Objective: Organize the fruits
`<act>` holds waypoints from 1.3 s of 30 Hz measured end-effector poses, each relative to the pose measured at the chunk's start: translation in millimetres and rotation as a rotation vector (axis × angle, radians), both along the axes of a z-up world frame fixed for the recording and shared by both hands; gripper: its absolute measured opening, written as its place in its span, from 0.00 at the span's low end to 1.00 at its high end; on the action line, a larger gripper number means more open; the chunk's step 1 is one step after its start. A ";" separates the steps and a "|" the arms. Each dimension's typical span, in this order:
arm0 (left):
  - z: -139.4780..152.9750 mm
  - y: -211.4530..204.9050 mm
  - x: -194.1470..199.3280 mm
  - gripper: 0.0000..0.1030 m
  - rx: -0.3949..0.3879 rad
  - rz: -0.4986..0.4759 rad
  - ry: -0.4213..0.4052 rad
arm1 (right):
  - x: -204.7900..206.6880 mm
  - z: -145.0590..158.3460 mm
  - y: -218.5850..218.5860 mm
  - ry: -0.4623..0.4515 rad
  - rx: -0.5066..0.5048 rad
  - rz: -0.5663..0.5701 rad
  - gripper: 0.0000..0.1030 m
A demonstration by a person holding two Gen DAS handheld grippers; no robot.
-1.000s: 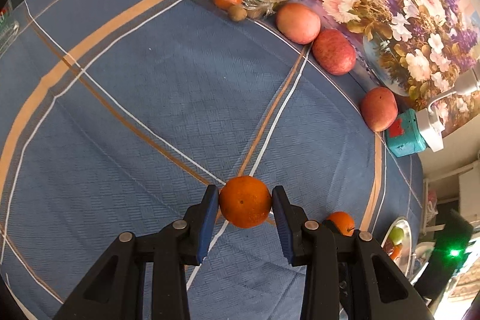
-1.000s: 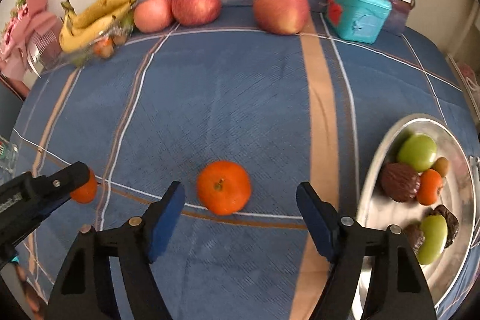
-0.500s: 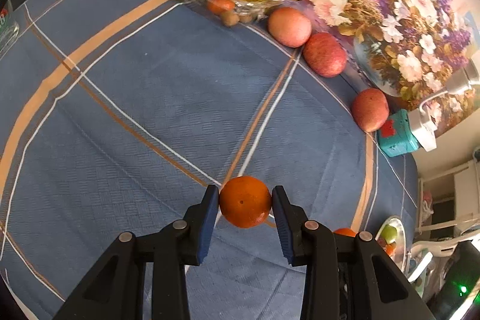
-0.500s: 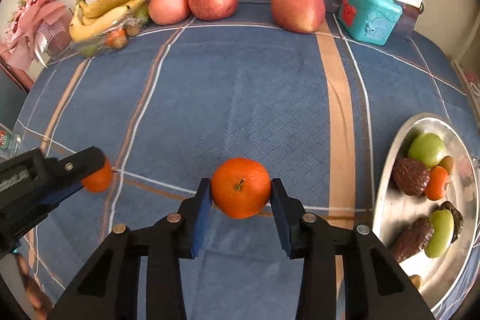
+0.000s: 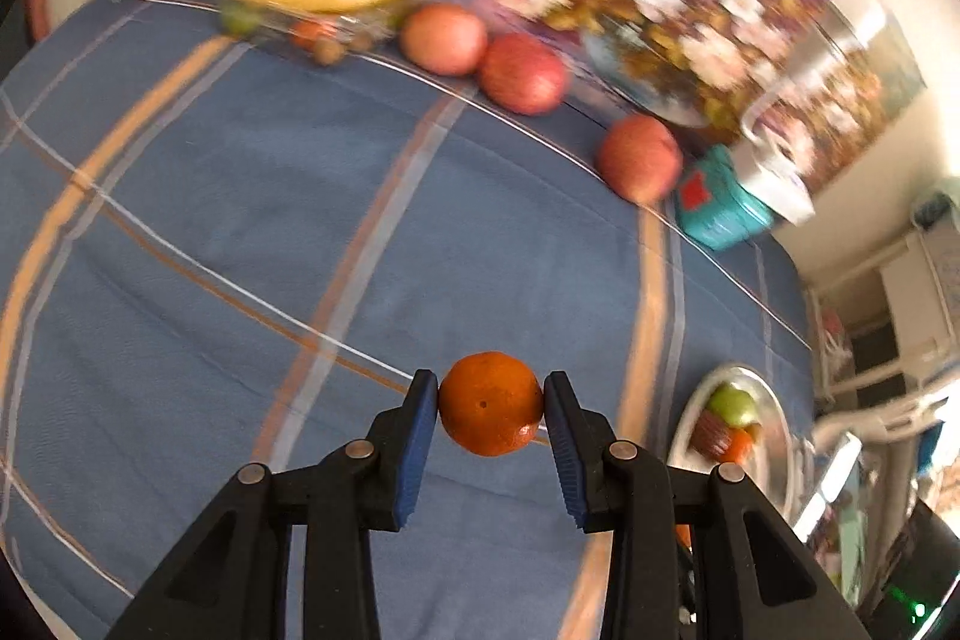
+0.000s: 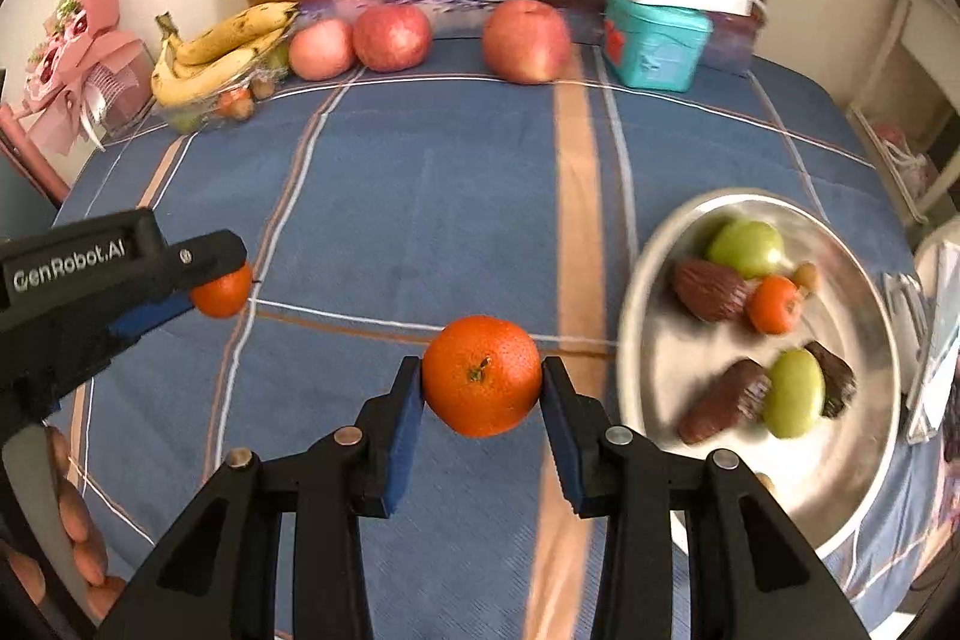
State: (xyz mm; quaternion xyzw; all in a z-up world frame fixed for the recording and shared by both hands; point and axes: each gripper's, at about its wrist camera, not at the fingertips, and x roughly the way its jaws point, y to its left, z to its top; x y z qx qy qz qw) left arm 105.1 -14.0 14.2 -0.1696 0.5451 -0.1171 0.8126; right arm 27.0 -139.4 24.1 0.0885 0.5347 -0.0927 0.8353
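My left gripper (image 5: 491, 403) is shut on an orange tangerine (image 5: 491, 402) and holds it above the blue cloth. It also shows at the left of the right wrist view (image 6: 219, 289) with its tangerine (image 6: 223, 291). My right gripper (image 6: 482, 376) is shut on a second tangerine (image 6: 482, 375), lifted off the cloth, just left of the silver plate (image 6: 864, 478). The plate holds green fruits, a small tangerine and brown pieces; in the left wrist view it (image 5: 774, 436) lies at the right.
Three red apples (image 6: 527, 40) line the far edge below a flower painting. Bananas (image 6: 222, 52) lie in a clear tray at the far left. A teal box (image 6: 654, 40) with a white charger stands far right. A pink bouquet (image 6: 84, 58) sits at the left.
My right gripper closed on the second tangerine and lifted it toward the plate. My left gripper kept its tangerine and swung right, bringing the plate into its view.
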 end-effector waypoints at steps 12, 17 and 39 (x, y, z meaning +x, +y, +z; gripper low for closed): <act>-3.6 -116.3 -26.5 0.38 -0.059 -0.301 0.016 | -40.6 -1.7 -106.0 0.037 -0.060 -0.253 0.40; -10.4 -138.3 -31.8 0.39 -0.051 -0.351 0.020 | -49.8 -8.0 -130.9 0.050 -0.019 -0.300 0.40; -19.2 -72.7 -30.3 1.00 0.227 -0.141 -0.005 | -44.7 -8.5 -114.2 0.060 -0.038 -0.232 0.69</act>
